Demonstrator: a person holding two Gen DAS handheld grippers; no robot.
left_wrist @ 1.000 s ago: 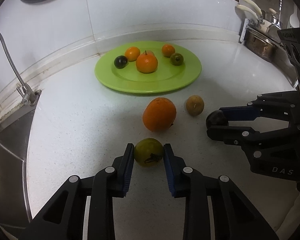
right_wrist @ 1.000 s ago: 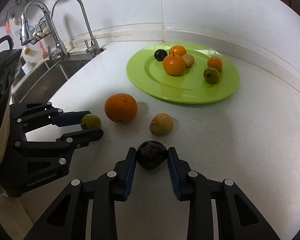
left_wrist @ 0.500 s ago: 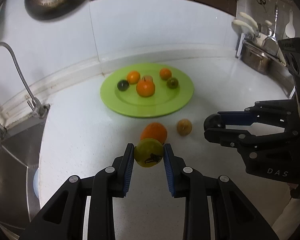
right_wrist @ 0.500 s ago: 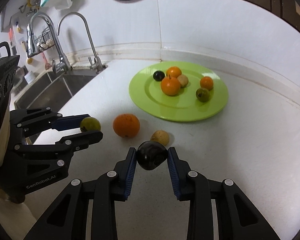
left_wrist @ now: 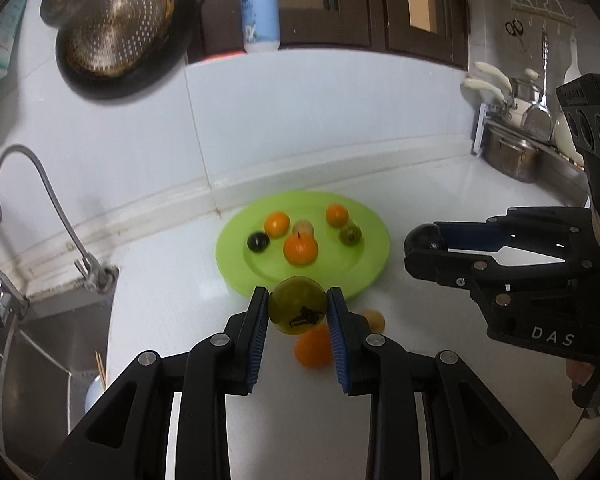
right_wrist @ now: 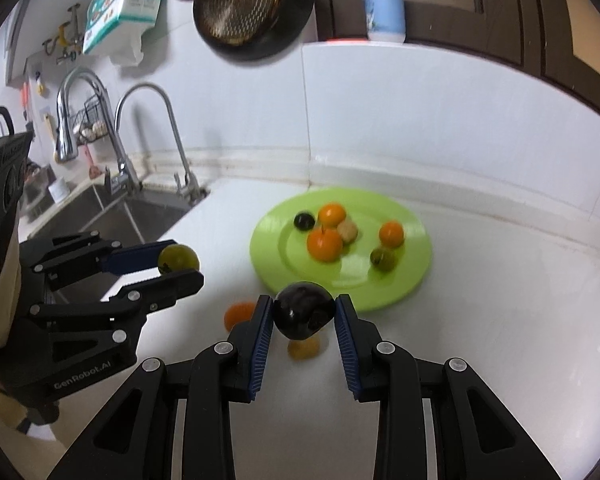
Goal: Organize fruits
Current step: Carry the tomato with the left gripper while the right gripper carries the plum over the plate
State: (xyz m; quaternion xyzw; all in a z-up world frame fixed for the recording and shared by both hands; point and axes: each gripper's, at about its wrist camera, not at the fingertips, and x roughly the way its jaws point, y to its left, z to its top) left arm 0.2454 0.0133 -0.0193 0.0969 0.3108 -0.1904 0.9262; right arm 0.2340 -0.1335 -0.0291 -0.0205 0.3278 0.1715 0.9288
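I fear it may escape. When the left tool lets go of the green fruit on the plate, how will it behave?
The green fruit looks round and smooth, so it would probably roll. The green plate has a raised rim, likely stopping it.

Both the left gripper point(left_wrist: 298, 312) and right gripper point(right_wrist: 304, 314) are matte black plastic with blue ribbed pads point(left_wrist: 256, 340) and silver screws (white "DAS" and "GenRobot.AI" lettering).

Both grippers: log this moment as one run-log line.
left gripper: shut on green fruit, lifted | right gripper: shut on dark fruit, lifted | green plate: five fruits | counter: orange, tan fruit
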